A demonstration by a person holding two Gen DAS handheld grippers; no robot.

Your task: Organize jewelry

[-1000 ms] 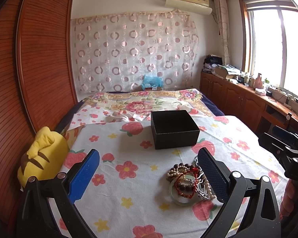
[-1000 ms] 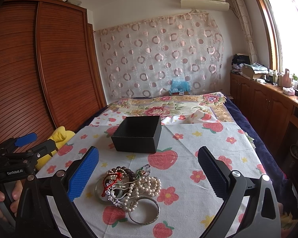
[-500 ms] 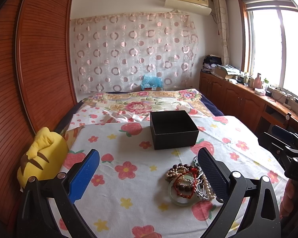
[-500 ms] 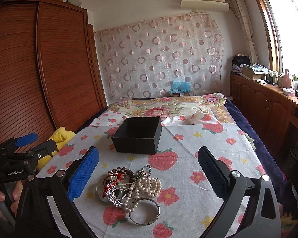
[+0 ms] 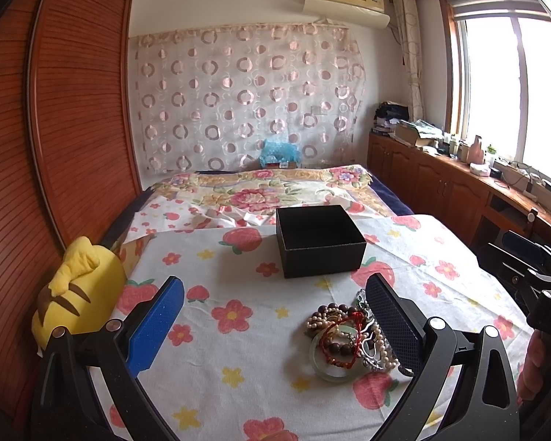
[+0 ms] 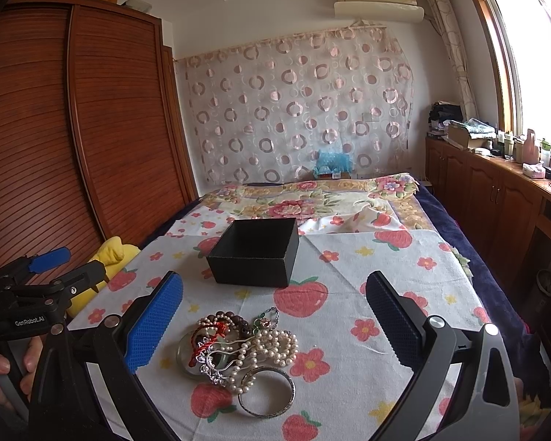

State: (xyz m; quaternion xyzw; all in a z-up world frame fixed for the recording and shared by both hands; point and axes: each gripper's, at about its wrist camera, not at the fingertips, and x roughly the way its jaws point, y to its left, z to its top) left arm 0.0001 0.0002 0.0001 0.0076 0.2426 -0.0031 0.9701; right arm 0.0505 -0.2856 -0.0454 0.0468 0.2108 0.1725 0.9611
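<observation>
A heap of jewelry [image 6: 238, 349] lies on the flowered cloth: pearl strands, dark beads, a red cord, a pale jade bangle [image 5: 327, 367] and a silver bangle [image 6: 267, 390]. An open, empty black box [image 6: 255, 253] stands beyond it; it also shows in the left wrist view [image 5: 319, 240]. My left gripper [image 5: 275, 323] is open and empty, with the heap by its right finger. My right gripper [image 6: 273, 327] is open and empty, hovering just short of the heap.
A yellow plush toy [image 5: 77, 294] lies at the cloth's left edge by the wooden wardrobe [image 5: 55, 128]. Wooden cabinets [image 6: 496, 202] with clutter run along the right under the window. A flowered quilt [image 6: 312, 198] covers the bed behind the box.
Almost nothing has changed. Both grippers hold their place with only a slight drift, and stay open.
</observation>
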